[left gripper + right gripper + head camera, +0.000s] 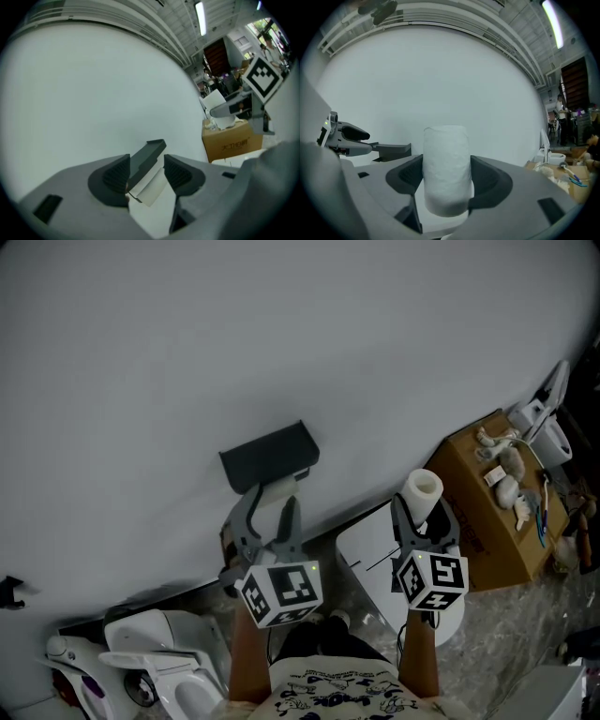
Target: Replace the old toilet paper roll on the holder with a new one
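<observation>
At the bottom of the head view, a patterned shirt (337,695) sits nearest, its print too small to read. Just above it are the two cubes with black-and-white square markers, one on each gripper.

The left gripper (270,507) points at the wall. Its jaws stand apart on either side of the old roll (277,493), and no view shows whether the pads touch it. That roll hangs under the dark cover of the holder (269,456), which is fixed to the wall. The right gripper (424,517) is clenched on the new roll (422,491), which stands upright between its jaws, well to the right of the holder.

The floor (506,624) is mottled stone. White toilet fixtures (159,662) lie at lower left, and a cardboard box (487,512) stands by the plain pale wall (234,334) at right, with small objects on top.

Only the left gripper view (146,176) shows the box's (227,140) side print. It is Chinese characters, too blurred to read. That view also frames the holder (146,157) and the white roll (151,187) between its jaws. Past the wall's edge there is a ceiling strip light (200,18).

The right gripper view (446,180) shows the new roll's (446,173) textured wrap pressed by both pads, with the holder (393,151) off to the left.
</observation>
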The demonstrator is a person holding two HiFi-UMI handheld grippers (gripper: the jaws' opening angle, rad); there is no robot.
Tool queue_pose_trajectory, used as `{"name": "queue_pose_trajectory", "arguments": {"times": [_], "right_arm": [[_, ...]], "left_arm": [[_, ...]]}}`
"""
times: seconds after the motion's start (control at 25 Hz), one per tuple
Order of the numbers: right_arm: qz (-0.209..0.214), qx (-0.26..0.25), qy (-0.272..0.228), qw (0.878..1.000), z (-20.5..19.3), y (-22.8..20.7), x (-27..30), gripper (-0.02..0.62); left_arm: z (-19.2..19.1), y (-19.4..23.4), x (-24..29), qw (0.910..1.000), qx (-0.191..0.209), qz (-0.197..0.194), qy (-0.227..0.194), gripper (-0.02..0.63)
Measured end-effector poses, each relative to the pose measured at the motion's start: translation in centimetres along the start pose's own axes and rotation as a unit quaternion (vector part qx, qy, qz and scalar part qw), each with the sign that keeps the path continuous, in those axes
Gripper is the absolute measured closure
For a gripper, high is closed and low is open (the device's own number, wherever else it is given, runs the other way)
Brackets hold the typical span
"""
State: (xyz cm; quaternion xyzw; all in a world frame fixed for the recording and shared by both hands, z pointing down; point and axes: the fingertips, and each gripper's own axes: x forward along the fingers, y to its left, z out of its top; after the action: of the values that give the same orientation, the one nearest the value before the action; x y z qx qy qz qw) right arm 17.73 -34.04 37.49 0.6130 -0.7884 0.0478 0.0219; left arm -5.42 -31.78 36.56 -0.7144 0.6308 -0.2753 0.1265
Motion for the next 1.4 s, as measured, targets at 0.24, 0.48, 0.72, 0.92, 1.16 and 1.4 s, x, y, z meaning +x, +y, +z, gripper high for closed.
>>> {"name": "queue_pose_trajectory", "arguments": {"times": [0.24,0.48,0.72,0.92,1.16,1.4], "right_arm": [[-0.005,0.006,0.000,1.000,-0.2,-0.6,-0.1,0.287],[-0.015,0.010,0.003,1.000,-0.5,-1.3,0.0,0.287],[-0.018,0.009,0.002,1.000,-0.5,-1.6,-0.1,0.287],[-0.023,0.012,0.006,1.000,-0.7,-2.1,-0.1,0.287],[-0.028,0.016,0.007,0.999,-0.9,-2.7,-0.2,0.287],[-0.033,0.017,0.007,0.999,-0.9,-3.3,0.0,0.287]], "left_arm": [[-2.0,-2.2,1.4,0.9880,0.142,0.011,0.058,0.396],[-3.9,-4.0,3.1,0.9494,0.291,0.020,0.116,0.396],[-6.5,-4.3,4.8,0.9250,0.348,0.018,0.152,0.396],[-7.5,-4.3,6.1,0.9202,0.353,0.005,0.169,0.396],[-8.6,-4.3,7.0,0.9105,0.368,0.002,0.189,0.396],[-8.8,-4.1,7.8,0.9043,0.380,0.015,0.193,0.410]]}}
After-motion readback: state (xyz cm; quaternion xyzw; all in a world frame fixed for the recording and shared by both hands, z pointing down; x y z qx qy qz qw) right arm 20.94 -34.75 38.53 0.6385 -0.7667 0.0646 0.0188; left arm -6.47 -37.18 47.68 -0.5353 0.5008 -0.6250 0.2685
